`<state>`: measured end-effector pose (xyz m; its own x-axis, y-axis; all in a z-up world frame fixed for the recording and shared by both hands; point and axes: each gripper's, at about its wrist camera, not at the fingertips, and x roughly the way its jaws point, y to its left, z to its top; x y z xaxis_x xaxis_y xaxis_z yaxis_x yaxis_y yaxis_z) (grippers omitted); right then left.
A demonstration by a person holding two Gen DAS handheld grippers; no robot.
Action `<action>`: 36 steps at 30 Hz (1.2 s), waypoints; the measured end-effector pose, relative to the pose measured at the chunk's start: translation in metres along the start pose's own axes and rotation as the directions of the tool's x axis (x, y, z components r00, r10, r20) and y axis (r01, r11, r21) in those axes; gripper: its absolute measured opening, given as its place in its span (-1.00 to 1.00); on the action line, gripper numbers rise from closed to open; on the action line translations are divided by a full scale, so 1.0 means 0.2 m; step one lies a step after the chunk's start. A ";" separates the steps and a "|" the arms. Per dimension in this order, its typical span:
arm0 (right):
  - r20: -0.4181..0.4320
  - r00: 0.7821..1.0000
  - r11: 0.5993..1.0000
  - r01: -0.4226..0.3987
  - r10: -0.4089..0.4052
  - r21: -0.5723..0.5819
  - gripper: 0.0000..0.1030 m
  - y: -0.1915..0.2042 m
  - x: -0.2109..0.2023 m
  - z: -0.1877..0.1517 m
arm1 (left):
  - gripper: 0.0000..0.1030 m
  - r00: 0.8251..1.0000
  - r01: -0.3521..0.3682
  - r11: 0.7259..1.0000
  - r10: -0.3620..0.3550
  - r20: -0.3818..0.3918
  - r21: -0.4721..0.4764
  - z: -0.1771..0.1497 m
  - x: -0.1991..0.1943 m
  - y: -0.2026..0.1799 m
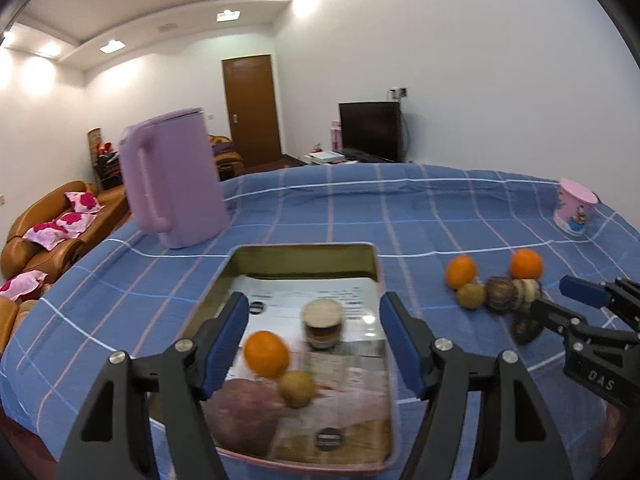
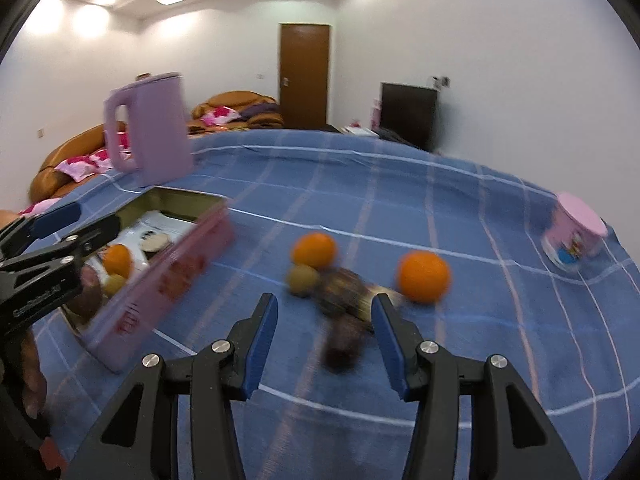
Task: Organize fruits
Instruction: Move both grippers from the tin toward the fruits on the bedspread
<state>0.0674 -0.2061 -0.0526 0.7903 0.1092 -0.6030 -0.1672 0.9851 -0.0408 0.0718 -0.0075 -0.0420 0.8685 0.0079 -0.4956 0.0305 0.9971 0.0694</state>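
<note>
A pink rectangular tin (image 1: pixel 378 268) lies open on the blue checked cloth. It holds an orange (image 1: pixel 267 354), a small yellow-green fruit (image 1: pixel 296 389), a dark purple fruit (image 1: pixel 240 412) and a brown-topped round item (image 1: pixel 323 322). My left gripper (image 1: pixel 314 340) is open and empty above the tin. To the right lie two oranges (image 2: pixel 314 250) (image 2: pixel 424 276), a yellow-green fruit (image 2: pixel 303 279) and several dark brown fruits (image 2: pixel 342 286). My right gripper (image 2: pixel 324 344) is open and empty, with a blurred dark fruit (image 2: pixel 340 350) between its fingers.
A lilac kettle (image 1: pixel 172 178) stands behind the tin at the left. A pink printed cup (image 1: pixel 574 210) stands at the far right near the table edge. Sofas, a door and a television are beyond the table.
</note>
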 end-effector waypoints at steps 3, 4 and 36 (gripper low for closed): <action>-0.035 0.999 1.000 -0.018 0.019 0.017 -0.01 -0.04 0.02 -0.01 | 0.36 1.000 0.017 1.000 -0.017 -0.011 0.014 0.00 0.00 -0.05; -0.046 0.999 0.999 -0.028 0.029 0.020 -0.01 -0.04 0.03 -0.02 | 0.36 1.000 0.018 1.000 -0.018 -0.014 0.023 0.00 0.00 -0.07; 0.004 0.998 0.993 0.062 -0.063 0.102 -0.50 -0.27 0.06 0.04 | -0.03 0.961 0.223 0.968 -0.198 -0.196 0.114 0.09 0.24 -0.52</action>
<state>0.0915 -0.2569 -0.0516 0.8018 0.0473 -0.5957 -0.0564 0.9984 0.0035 0.1194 -0.1131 -0.0574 0.7313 -0.1749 -0.6592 0.2793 0.9586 0.0555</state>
